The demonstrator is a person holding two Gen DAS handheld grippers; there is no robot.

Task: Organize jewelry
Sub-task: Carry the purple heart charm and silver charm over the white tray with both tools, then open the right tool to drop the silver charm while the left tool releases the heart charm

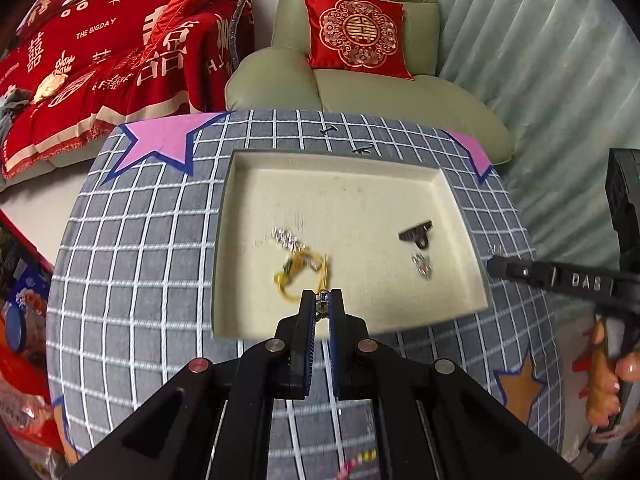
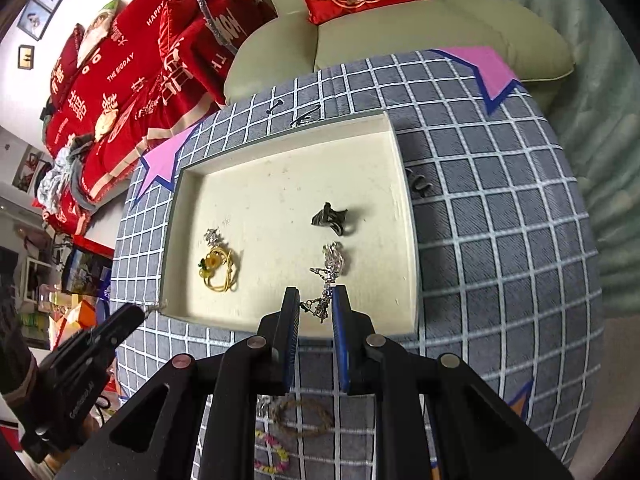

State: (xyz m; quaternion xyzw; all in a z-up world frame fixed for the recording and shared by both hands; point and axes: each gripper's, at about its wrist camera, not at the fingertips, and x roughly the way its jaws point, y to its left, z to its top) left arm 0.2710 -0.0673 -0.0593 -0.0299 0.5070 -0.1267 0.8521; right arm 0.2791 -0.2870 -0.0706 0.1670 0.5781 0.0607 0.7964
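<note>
Holding 4 jewelry pieces (image 2: 218,266), cream tray (image 2: 280,184) on checked cloth (image 2: 500,220)

Home living room, wedding decor.
Green armchair (image 1: 360,80) with red cushion (image 1: 356,32), red "Happy Wedding" throw (image 1: 100,60), framed pictures (image 2: 44,0) on wall.

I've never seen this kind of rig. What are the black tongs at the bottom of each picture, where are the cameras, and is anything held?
A person holds a handheld left gripper and right gripper; each carries a camera looking along its jaws. Each view shows the other gripper at its edge. On the checked tablecloth sits a cream tray with a gold bracelet, a black clip and a silver chain. The left jaws pinch a small silver piece; the right jaws are nearly shut on the chain's end.
</note>
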